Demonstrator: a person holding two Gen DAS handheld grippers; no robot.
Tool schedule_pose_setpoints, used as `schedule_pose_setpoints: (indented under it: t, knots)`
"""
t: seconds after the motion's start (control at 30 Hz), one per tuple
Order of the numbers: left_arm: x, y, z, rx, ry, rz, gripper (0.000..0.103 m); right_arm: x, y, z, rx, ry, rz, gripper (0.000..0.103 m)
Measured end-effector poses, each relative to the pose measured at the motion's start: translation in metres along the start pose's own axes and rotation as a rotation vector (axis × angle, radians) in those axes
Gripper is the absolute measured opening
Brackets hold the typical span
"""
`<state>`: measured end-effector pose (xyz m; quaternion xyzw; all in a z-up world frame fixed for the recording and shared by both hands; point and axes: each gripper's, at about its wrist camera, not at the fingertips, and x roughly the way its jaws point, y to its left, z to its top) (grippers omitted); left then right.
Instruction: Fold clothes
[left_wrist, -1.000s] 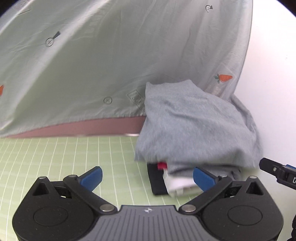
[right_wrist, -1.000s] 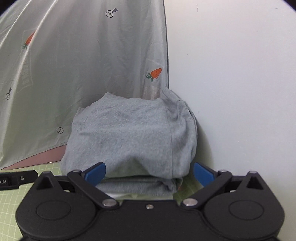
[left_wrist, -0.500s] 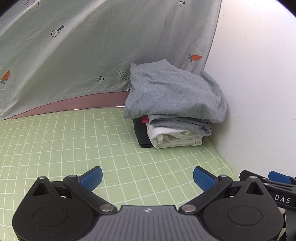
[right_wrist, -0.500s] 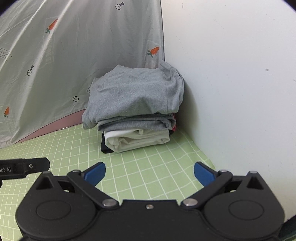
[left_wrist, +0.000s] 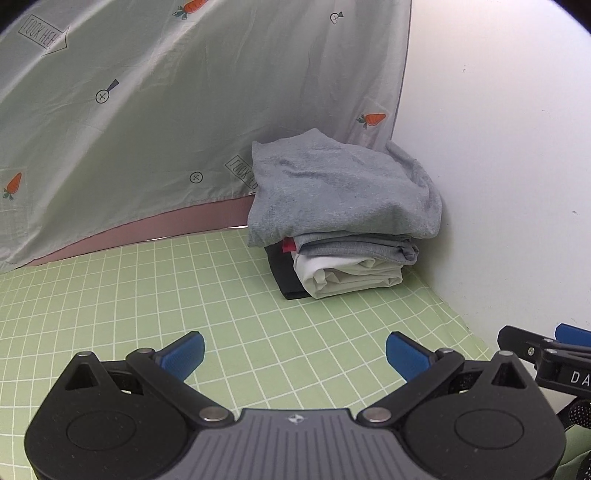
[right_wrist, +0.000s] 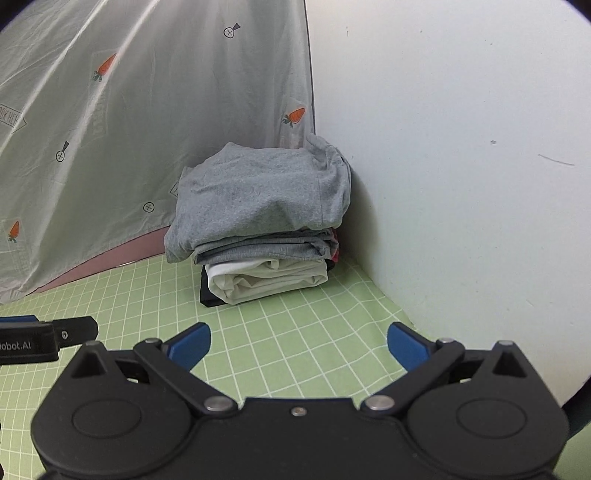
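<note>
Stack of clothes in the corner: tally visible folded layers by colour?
Grey: 2, top grey garment and lower grey garment
White: 1, white garment
Black: 1, black garment
Red: 1, only a red scrap shows; cannot tell if separate
Total: 5 visible layers

Green grid mat (left_wrist: 221, 295); folded clothes stack (left_wrist: 343, 218) on it, back corner

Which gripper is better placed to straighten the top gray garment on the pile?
Probably the right gripper: it faces the gray garment nearly head-on, while the left gripper sees it off to its right. Both are open and empty.
</note>
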<state>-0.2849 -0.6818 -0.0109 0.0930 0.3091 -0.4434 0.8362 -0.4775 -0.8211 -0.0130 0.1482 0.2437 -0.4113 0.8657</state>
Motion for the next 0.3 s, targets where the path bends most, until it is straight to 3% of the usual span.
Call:
schedule_pose_setpoints:
  t: [0.3]
  knots:
    - [-0.0025, -0.0016, -0.0018, 0.001, 0.004, -0.011, 0.103, -0.006, -0.001, -0.0003, 0.002, -0.016, -0.009, 0.103]
